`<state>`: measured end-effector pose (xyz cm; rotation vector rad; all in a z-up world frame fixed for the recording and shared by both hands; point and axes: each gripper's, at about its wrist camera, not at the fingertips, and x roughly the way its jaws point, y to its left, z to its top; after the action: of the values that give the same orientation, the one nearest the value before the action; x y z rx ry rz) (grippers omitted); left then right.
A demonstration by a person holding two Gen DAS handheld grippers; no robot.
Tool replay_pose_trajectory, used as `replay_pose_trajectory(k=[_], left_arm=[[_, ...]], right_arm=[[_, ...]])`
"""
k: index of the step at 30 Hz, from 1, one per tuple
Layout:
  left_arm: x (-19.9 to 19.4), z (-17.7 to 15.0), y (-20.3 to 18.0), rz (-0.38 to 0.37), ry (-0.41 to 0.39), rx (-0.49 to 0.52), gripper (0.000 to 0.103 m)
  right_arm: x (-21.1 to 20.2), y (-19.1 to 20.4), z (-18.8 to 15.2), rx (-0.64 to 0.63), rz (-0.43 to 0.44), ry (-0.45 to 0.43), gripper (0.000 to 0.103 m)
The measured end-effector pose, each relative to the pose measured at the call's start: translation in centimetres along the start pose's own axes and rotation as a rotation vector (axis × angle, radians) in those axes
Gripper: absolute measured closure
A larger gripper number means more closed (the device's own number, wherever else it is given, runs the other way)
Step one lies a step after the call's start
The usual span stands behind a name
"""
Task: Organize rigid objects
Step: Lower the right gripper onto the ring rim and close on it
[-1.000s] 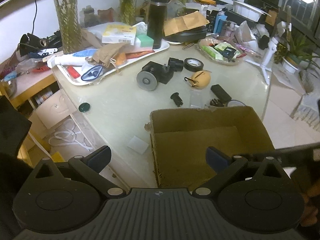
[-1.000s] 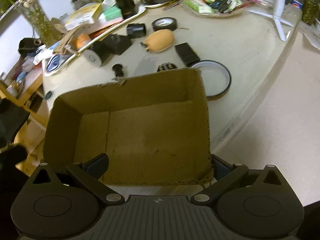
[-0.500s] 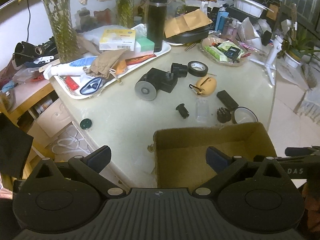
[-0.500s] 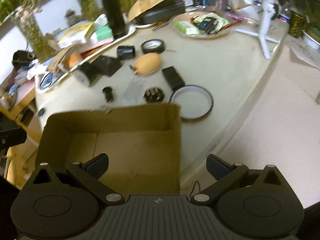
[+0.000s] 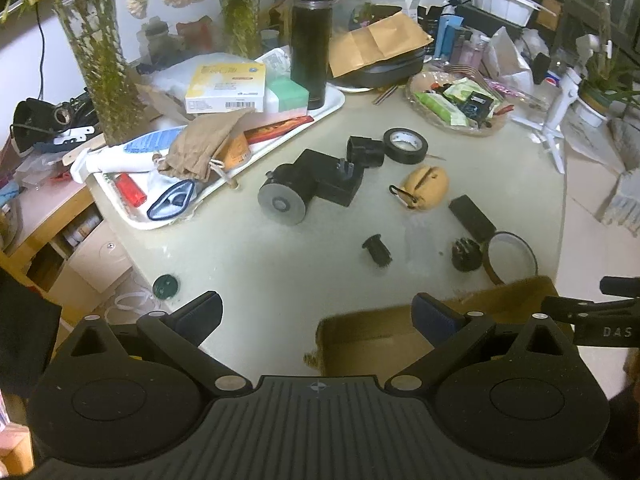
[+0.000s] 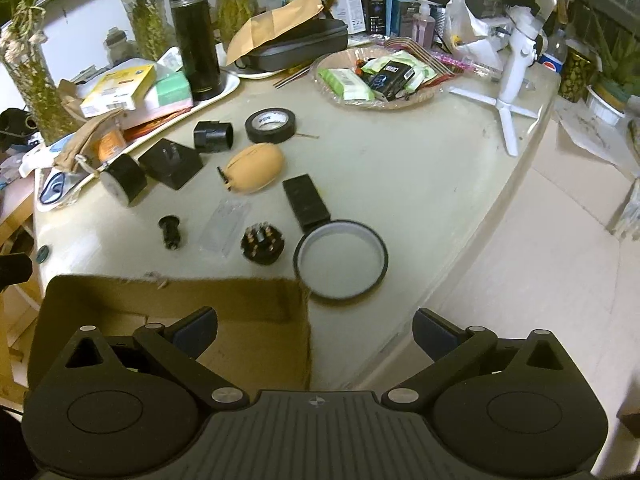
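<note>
An open cardboard box sits at the table's near edge; it also shows in the left wrist view. Beyond it lie loose rigid items: a black tape roll, a tan egg-shaped case, a black flat block, a wide black ring, a small round black part, a small black plug, a clear plastic case, black adapters and a black cylinder. My left gripper is open and empty. My right gripper is open and empty above the box's right wall.
A white tray with boxes, a pouch and a black flask stands at the back left. A snack basket and a white tripod stand at the back right. Flower vases line the rear. The table edge drops to the floor on the right.
Both cameras have pulled back and up from the box. The box now fills less of each view and more of the table's items show.
</note>
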<state>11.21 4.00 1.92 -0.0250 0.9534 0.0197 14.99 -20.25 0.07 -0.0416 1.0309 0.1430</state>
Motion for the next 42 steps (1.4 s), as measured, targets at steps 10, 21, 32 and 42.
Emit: replay_pose_trajectory(k=[10, 21, 32, 42], left_arm=[[2.4, 0.9, 1.2, 0.014, 0.005, -0.007, 0.000], [3.0, 0.9, 1.1, -0.006, 0.006, -0.006, 0.000], [3.6, 1.1, 1.0, 0.023, -0.006, -0.058, 0.000], [3.7, 1.0, 1.0, 0.006, -0.030, -0.068, 0.000]], right_arm=[[2.5, -1.8, 2.9, 0.036, 0.001, 0.015, 0.000], [5.6, -3.7, 5.9, 0.105, 0.008, 0.049, 0.000], [9.6, -3.8, 7.1, 0.071, 0.002, 0.146, 0.000], [13.2, -3.0, 7.5, -0.014, 0.045, 0.264, 0.000]])
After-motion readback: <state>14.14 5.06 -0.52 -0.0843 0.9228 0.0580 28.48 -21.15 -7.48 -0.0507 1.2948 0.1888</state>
